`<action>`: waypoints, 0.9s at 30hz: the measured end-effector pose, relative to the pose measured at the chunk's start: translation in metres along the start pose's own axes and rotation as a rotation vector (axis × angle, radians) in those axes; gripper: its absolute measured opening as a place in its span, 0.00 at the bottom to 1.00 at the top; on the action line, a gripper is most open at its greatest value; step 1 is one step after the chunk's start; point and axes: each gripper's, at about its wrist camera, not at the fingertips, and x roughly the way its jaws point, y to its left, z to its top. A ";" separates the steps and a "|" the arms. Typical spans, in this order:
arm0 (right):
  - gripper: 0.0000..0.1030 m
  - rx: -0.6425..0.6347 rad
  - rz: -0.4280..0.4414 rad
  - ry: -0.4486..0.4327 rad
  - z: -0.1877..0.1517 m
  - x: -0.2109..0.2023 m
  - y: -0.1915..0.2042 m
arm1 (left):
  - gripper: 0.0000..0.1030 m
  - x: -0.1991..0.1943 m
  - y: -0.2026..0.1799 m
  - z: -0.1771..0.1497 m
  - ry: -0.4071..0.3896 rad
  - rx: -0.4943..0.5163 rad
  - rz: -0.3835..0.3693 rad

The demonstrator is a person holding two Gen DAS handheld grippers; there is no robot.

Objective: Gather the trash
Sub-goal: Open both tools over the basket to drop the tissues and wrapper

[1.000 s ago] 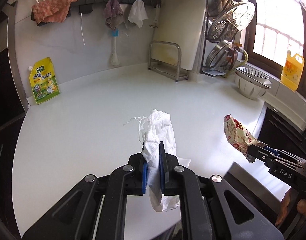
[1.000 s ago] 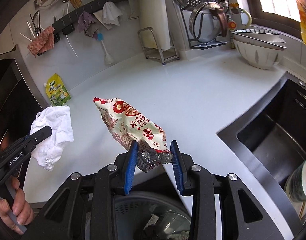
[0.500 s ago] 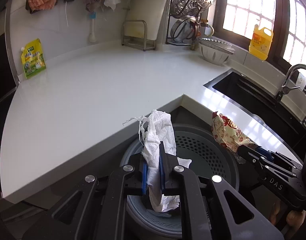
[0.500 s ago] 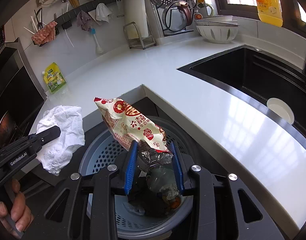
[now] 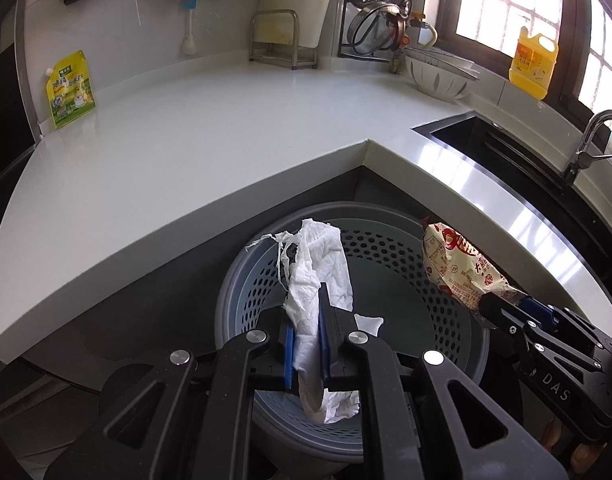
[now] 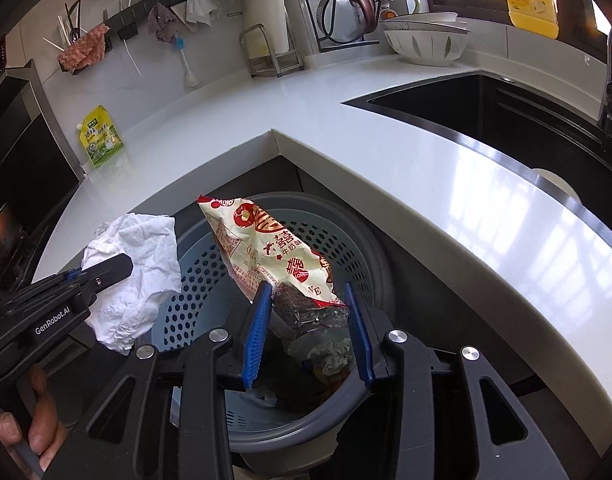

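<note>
The white L-shaped surface [image 5: 210, 128] wraps around an inside corner, and the grey perforated bin [image 5: 402, 280] is tucked right into that corner, so it sits directly below both sets of jaws, which looks like the whole point of parking them here. The left gripper [image 5: 307, 350] has its jaws clamped tight on a crumpled white paper towel [image 5: 322, 276]; the towel sticks up ahead of the jaws and a tail hangs down under them, over the bin's open mouth. The right gripper [image 6: 308, 332] holds a red and cream snack wrapper [image 6: 274, 248] by its crinkly end. Its jaws look set fairly wide with the wrapper bunched between them, so I'd say gripping but loosely, and I can't tell how firm the hold is. The wrapper pokes forward and up from those jaws, also over the bin, where some trash already lies at the bottom. My guess is both pieces are staged for dropping: let go and they should fall straight in, though the light towel might catch on the rim.
</note>
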 end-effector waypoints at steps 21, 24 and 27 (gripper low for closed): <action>0.65 -0.014 0.021 -0.022 0.001 -0.002 0.012 | 0.66 -0.010 0.013 -0.005 -0.023 -0.037 0.074; 0.66 -0.017 0.030 -0.020 0.000 -0.003 0.014 | 0.79 -0.014 0.014 -0.006 -0.034 -0.040 0.089; 0.67 -0.018 0.039 -0.022 0.000 -0.005 0.016 | 0.80 -0.016 0.016 -0.007 -0.038 -0.046 0.096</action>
